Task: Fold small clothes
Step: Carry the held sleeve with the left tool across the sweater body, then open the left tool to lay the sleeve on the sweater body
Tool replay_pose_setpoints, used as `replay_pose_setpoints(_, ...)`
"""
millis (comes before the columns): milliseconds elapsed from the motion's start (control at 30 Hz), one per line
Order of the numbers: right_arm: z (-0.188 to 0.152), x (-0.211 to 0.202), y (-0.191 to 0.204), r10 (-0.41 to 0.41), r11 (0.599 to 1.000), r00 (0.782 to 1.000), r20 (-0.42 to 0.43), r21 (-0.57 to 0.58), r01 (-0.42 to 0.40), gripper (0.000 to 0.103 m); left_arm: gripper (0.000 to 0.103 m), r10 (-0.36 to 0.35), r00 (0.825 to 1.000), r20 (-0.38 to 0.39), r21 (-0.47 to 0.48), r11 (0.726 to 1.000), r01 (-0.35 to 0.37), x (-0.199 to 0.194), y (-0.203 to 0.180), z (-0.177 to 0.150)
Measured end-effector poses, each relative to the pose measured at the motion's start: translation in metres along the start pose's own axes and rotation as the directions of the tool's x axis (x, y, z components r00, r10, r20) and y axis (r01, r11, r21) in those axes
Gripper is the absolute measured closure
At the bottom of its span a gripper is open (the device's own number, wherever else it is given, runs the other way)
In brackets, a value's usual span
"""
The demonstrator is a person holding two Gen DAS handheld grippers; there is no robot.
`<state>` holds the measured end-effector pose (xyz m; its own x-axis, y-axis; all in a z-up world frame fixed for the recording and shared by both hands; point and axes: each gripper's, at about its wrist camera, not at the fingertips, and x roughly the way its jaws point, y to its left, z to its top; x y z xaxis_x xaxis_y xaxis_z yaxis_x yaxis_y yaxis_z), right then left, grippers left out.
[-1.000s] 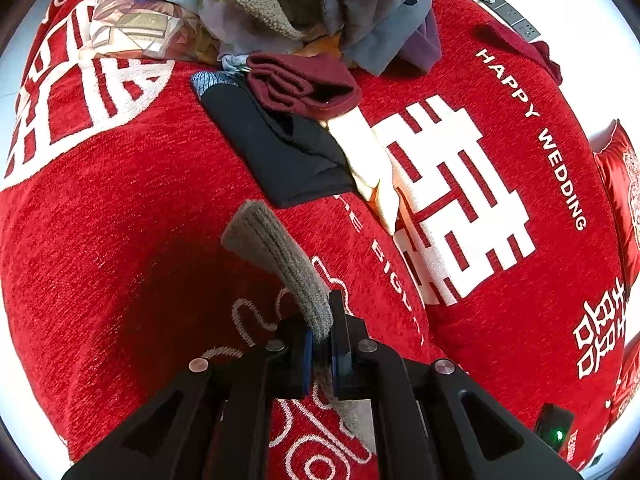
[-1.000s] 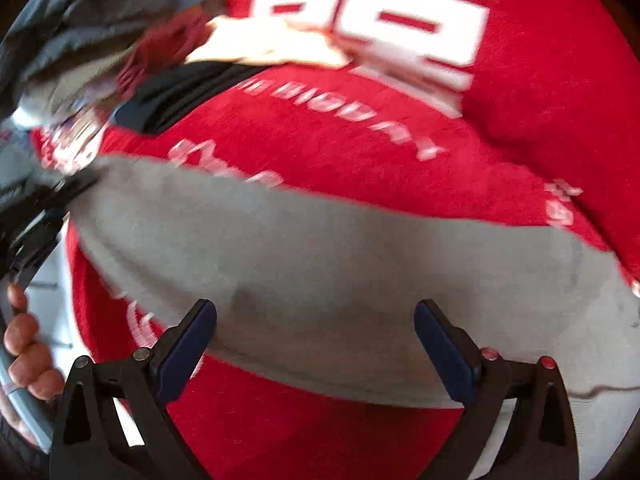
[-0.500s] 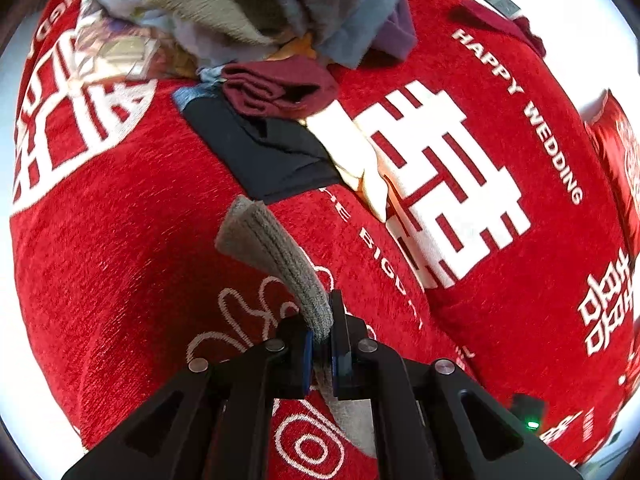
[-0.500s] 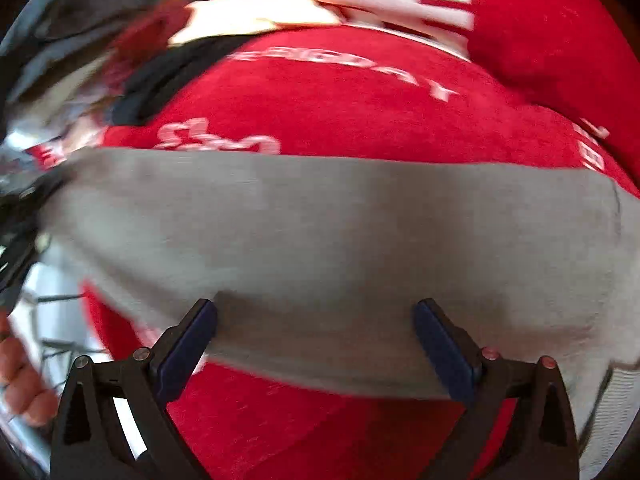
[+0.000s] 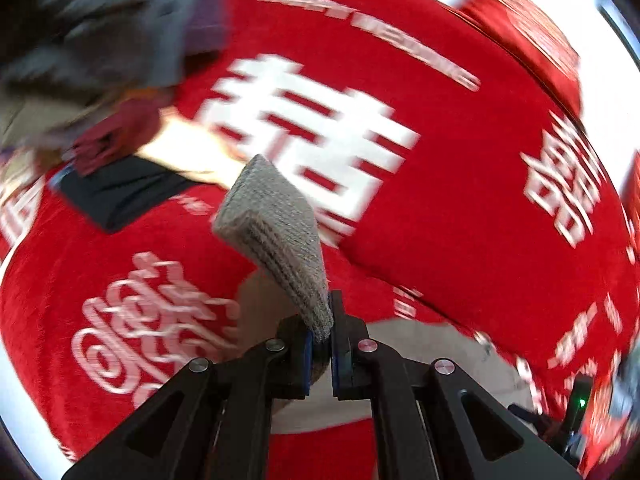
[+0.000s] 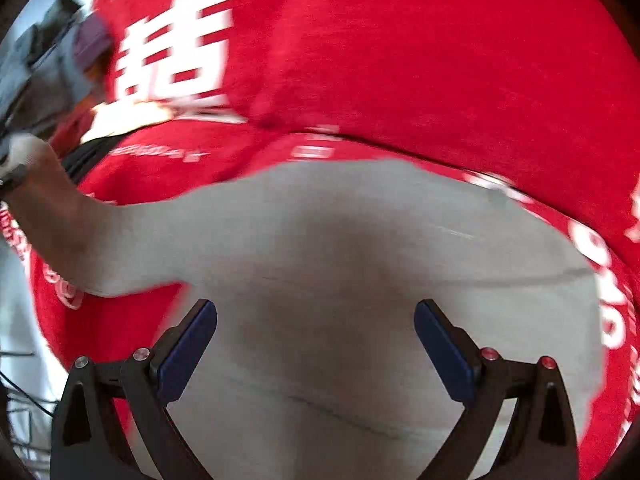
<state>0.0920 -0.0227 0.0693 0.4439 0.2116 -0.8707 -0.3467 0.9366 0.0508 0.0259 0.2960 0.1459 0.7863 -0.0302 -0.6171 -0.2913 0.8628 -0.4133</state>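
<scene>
Grey garment [image 6: 340, 264] now sags; left tongs [image 5: 320, 354] clamp its edge, right tongs [image 6: 316, 344] gape.

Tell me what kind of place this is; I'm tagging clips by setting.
Probably a bedroom at home: a red wedding-print bedspread covers a soft surface, unfolded clothes are heaped at its far edge, and a grey garment lies spread for folding.

Bright daylight, heavy motion blur, fisheye-warped dark edges
</scene>
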Motion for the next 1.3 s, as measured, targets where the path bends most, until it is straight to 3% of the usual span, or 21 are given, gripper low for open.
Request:
replay_pose_setpoints(133,-0.028,-0.02,-0.069,-0.073,0.996,0.997,-0.009,0.058,0.074,0.003,0.096,-0.06,0.997,-0.056,0.141,0.988,0.068,0.013,-0.088,-0.016)
replay_pose_setpoints(300,-0.058,-0.039,-0.133,-0.106,0.983,0.994,-0.004,0.15,0.106,0.003,0.096,-0.153,0.98,-0.125,0.26,0.949,0.181,0.024,-0.195,-0.05)
replay_pose_setpoints(467,-0.08,-0.057,-0.183,-0.11,0.969,0.994,0.022,0.224,0.102,0.003,0.096,-0.178,0.96,-0.217,0.368,0.896,0.249,0.045,-0.291,-0.101)
replay_pose_setpoints(633,-0.105,-0.061,-0.217,-0.097,0.953,0.995,0.032,0.292,0.084,0.003,0.096,-0.159,0.932,-0.325,0.414,0.863,0.292,0.076,-0.358,-0.16)
replay_pose_setpoints(767,-0.121,-0.063,-0.24,-0.084,0.939,0.996,0.038,0.337,0.066,0.003,0.096,-0.103,0.912,-0.398,0.443,0.849,0.289,0.106,-0.386,-0.207)
replay_pose_setpoints(900,-0.134,-0.065,-0.257,-0.084,0.93,0.996,0.036,0.362,0.065,0.003,0.096,-0.063,0.891,-0.45,0.43,0.859,0.278,0.131,-0.393,-0.237)
replay_pose_setpoints(1067,-0.145,-0.069,-0.269,-0.088,0.921,0.995,0.045,0.384,0.064,0.003,0.096,-0.053,0.871,-0.489,0.39,0.88,0.272,0.145,-0.388,-0.247)
replay_pose_setpoints(1100,-0.147,-0.069,-0.272,-0.085,0.918,0.995,0.047,0.393,0.06,0.003,0.095,-0.052,0.853,-0.519,0.37,0.886,0.279,0.149,-0.386,-0.249)
replay_pose_setpoints(1167,-0.15,-0.07,-0.274,-0.085,0.914,0.995,0.045,0.4,0.06,0.003,0.083,-0.043,0.805,-0.592,0.327,0.9,0.288,0.161,-0.38,-0.25)
replay_pose_setpoints(1200,-0.15,-0.07,-0.274,-0.085,0.914,0.995,0.046,0.4,0.06,0.003,0.075,-0.084,0.79,-0.607,0.292,0.902,0.32,0.161,-0.376,-0.247)
replay_pose_setpoints(1233,-0.151,-0.071,-0.273,-0.084,0.915,0.995,0.048,0.399,0.057,0.003,0.056,-0.094,0.786,-0.611,0.283,0.901,0.328,0.159,-0.374,-0.242)
replay_pose_setpoints(1267,-0.151,-0.072,-0.272,-0.082,0.916,0.995,0.052,0.397,0.054,0.003,0.043,-0.089,0.79,-0.607,0.284,0.904,0.319,0.156,-0.372,-0.238)
replay_pose_setpoints(1300,-0.151,-0.074,-0.271,-0.081,0.918,0.995,0.057,0.393,0.052,0.003,0.031,-0.081,0.803,-0.591,0.286,0.909,0.302,0.151,-0.37,-0.233)
